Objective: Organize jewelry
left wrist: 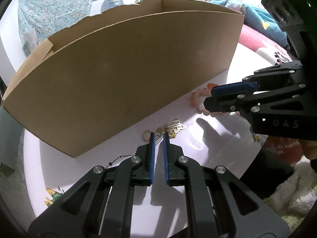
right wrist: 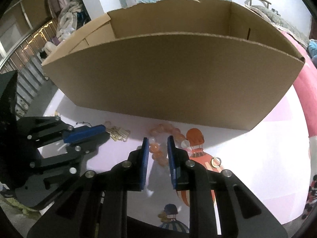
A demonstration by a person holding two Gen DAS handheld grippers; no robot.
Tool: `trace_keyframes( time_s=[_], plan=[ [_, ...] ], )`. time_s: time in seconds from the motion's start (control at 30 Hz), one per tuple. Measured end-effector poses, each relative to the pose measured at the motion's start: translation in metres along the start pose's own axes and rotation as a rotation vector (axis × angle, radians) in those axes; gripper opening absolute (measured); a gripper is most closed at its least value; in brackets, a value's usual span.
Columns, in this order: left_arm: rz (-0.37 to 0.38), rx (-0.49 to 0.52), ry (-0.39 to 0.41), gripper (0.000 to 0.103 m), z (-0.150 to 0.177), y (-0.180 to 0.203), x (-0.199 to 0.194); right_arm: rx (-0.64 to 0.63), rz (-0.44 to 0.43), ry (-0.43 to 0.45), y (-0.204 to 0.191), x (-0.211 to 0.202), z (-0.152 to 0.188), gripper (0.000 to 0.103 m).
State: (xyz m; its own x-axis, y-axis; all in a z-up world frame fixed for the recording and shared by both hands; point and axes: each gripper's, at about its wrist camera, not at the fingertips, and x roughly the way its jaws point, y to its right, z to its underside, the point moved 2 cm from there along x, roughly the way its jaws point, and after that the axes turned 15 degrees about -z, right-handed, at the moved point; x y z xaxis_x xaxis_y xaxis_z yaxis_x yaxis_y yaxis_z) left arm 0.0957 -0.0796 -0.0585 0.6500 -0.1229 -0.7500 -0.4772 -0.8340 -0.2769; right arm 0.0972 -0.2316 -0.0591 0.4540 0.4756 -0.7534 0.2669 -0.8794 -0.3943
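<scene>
Blue pads of right tool (right wrist: 158, 141) parted narrowly, straddling peach bead bracelet (right wrist: 158, 150) on lilac surface (right wrist: 257, 158), nothing gripped yet. Left tool (left wrist: 158, 137) near-closed, tips at gold jewelry heap (left wrist: 170, 128); grip uncertain. Cardboard box (right wrist: 168, 69) just behind, open-topped. Pickup step, likely. Next: close on beads, lift over box wall, release inside.
</scene>
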Motion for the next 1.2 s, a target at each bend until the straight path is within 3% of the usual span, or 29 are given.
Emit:
trace_keyframes(
  time_s=[0.4, 0.6, 0.93, 1.07, 1.2],
  plan=[
    [0.002, 0.007, 0.001, 0.007, -0.002, -0.002, 0.002, 0.016, -0.035, 0.030, -0.003, -0.006, 0.000, 0.019],
    [0.011, 0.011, -0.009, 0.000, 0.001, -0.006, 0.000, 0.019, -0.037, 0.035, -0.002, -0.010, 0.001, 0.019],
    [0.021, -0.022, -0.051, 0.000, 0.023, -0.012, -0.016, 0.018, -0.064, 0.020, -0.006, -0.007, 0.002, 0.019],
    [0.014, -0.016, 0.000, 0.001, 0.024, -0.013, -0.021, 0.034, -0.099, 0.010, -0.006, -0.004, 0.000, 0.020],
    [0.009, -0.019, 0.032, 0.010, 0.014, -0.015, -0.017, 0.040, -0.111, 0.006, -0.007, -0.003, 0.000, 0.022]
  ],
)
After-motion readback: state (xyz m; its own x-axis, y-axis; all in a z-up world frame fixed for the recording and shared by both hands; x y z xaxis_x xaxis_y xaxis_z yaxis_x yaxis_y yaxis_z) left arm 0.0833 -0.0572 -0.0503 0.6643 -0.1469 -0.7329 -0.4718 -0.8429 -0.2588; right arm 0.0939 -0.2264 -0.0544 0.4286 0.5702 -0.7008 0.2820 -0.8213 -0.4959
